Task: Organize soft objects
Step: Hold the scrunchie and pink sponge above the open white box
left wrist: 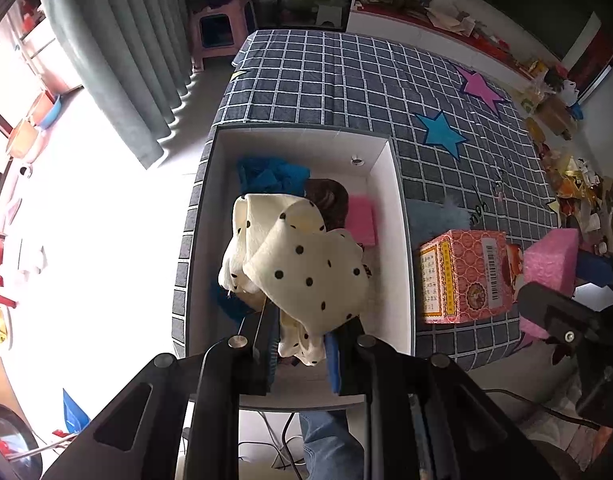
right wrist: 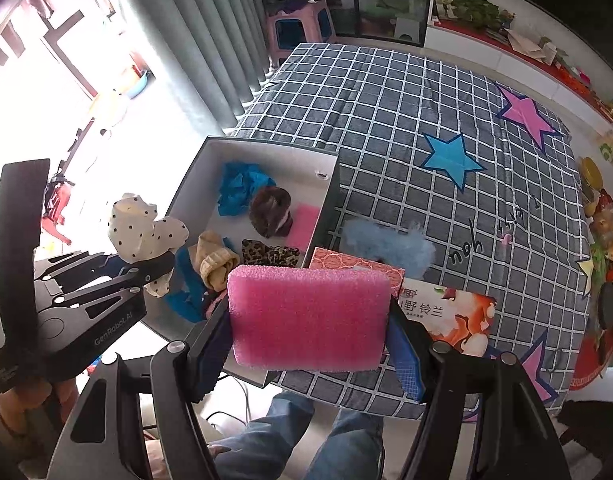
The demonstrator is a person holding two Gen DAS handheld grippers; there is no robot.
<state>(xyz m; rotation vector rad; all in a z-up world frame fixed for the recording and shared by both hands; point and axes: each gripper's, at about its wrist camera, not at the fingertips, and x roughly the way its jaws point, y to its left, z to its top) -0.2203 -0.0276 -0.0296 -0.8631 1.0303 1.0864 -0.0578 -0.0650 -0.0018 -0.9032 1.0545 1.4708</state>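
Left wrist view: cream polka-dotted cloth (left wrist: 306,268) pinched between the clenched jaws of the left gripper (left wrist: 302,344), hanging over the open white cardboard box (left wrist: 398,216). Beyond the jaws, inside the box, lie a crumpled blue cloth (left wrist: 270,174), a brown furry piece (left wrist: 330,200) and a flat pink sponge (left wrist: 362,220). Right wrist view: right gripper (right wrist: 308,344) grasping a pink foam block (right wrist: 310,316) across its width, above the near edge of the grey checked bedspread (right wrist: 386,120); a fluffy light-blue tuft (right wrist: 386,242) lies beyond the block.
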